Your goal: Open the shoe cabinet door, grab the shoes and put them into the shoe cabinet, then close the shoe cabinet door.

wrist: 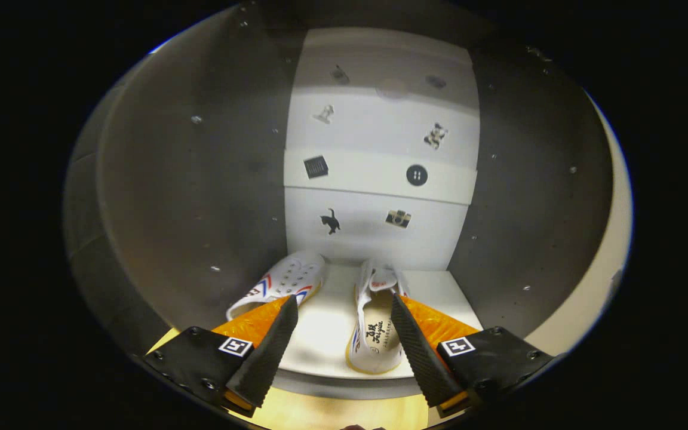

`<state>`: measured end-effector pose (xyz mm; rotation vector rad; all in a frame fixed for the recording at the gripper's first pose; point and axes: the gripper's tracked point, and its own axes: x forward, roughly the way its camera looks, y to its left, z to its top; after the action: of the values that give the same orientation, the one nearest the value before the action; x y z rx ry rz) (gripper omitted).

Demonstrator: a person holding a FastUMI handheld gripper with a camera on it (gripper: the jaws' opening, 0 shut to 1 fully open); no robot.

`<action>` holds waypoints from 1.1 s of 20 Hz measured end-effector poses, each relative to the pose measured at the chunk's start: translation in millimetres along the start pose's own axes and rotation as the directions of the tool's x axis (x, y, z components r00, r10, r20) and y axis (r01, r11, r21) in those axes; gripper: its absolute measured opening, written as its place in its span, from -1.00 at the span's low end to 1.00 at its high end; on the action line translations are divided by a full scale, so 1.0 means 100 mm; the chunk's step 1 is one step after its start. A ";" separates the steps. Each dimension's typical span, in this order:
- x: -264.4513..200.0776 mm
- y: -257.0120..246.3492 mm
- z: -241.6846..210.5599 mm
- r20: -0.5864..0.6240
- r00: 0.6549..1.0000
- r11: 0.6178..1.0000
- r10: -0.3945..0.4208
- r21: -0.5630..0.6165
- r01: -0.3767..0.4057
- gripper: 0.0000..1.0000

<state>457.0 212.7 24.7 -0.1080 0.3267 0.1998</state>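
**Two shoes on the cabinet shelf, my fingers spread in front of them**

Just ahead of my fingers, inside the open shoe cabinet (200, 197), both white shoes sit on the pale bottom shelf (326, 334). My gripper (344, 343) faces straight into the compartment with its fingers wide apart and nothing held between them; the gap between them looks onto bare shelf.

Beyond my left finger (266, 352) lies the left shoe (287, 283), white with red and blue stripes on its side and small holes over the upper, its toe towards the back and angled a little inward. That finger's tip overlaps its heel end in the view; whether it touches I cannot tell.

Just inside my right finger (418, 349) lies the right shoe (374, 325), its opening facing up so the printed insole shows, toe to the rear. The finger runs along its outer side, close to it or against it.

Past the shoes stands the white back panel (380, 179), stepped in horizontal bands and dotted with small dark stickers (416, 175). Dark side walls close in on either side of my fingers, and a light wooden surface (332, 412) shows below them.
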 end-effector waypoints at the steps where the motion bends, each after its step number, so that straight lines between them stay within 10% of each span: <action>1: -0.18 0.03 0.05 0.032 0.999 1.000 0.004 -0.004 -0.003 0.97; 13: -2.73 0.23 -0.09 0.308 0.948 0.997 0.080 -0.006 -0.082 0.94; 22: -3.98 -0.36 -0.78 0.282 0.948 0.988 0.145 0.007 -0.153 0.94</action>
<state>71.8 96.5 85.0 -0.0250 0.0539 0.3565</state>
